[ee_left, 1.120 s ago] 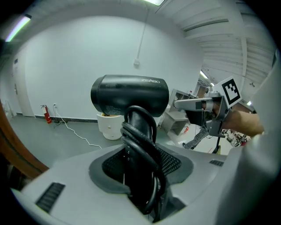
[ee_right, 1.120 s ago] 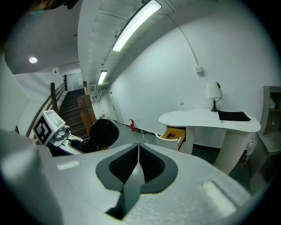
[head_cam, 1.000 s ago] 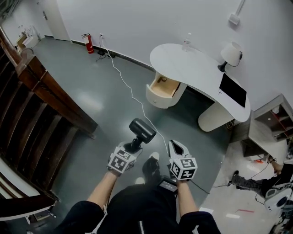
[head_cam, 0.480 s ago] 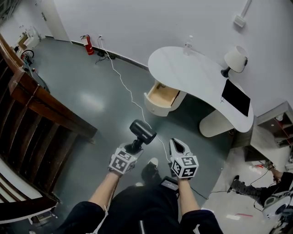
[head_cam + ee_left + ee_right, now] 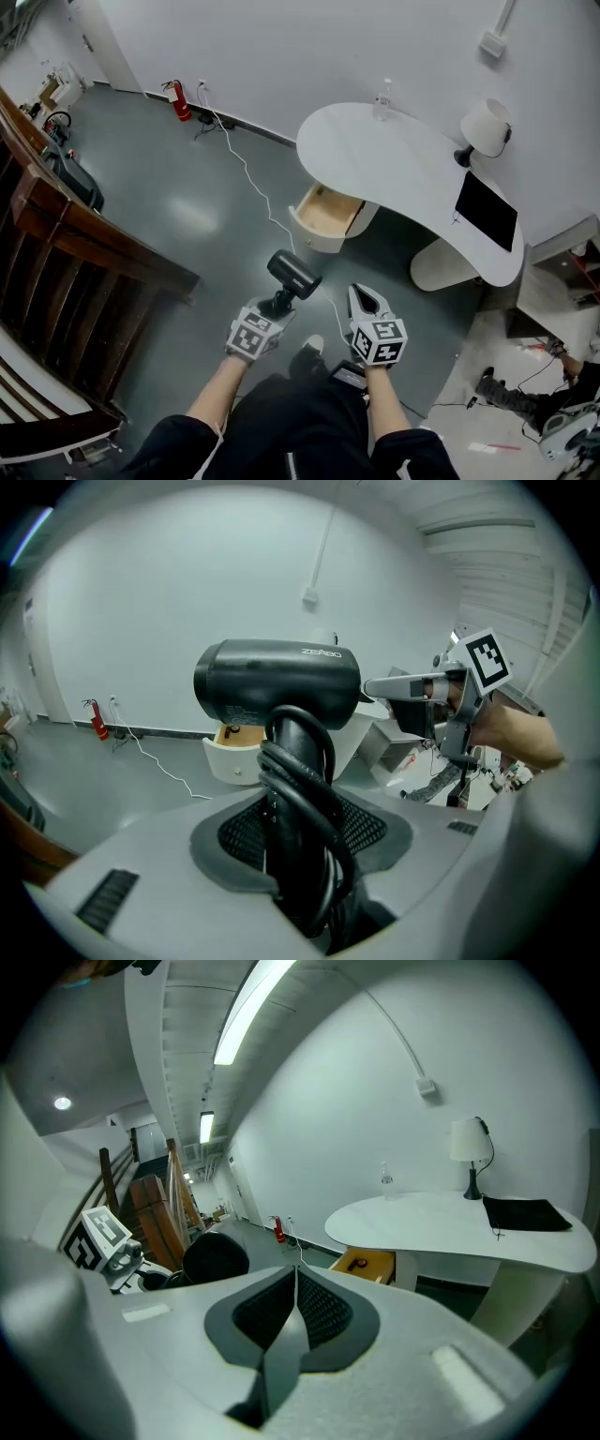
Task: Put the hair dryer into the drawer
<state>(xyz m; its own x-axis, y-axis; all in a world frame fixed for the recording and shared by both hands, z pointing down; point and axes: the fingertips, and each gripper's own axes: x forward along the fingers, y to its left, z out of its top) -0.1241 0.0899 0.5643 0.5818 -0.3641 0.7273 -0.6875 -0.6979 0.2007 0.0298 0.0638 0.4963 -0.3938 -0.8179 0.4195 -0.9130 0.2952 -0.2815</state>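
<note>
We see a hair dryer (image 5: 277, 682) in matt black plastic, its cord (image 5: 302, 799) smooth and rubbery. The drawer (image 5: 325, 210) is pale bare wood inside — the desk (image 5: 403, 155) smooth matt white. The grey floor (image 5: 178, 178) has a soft sheen; the railing (image 5: 94, 236) is dark varnished wood.

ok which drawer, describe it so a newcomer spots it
Find the curved white desk against the wall, the one with a lamp and a black mat on top. Under its end farthest from the lamp, one white-fronted drawer is pulled open. Its pale wood inside stands out from all the white around it.
</note>
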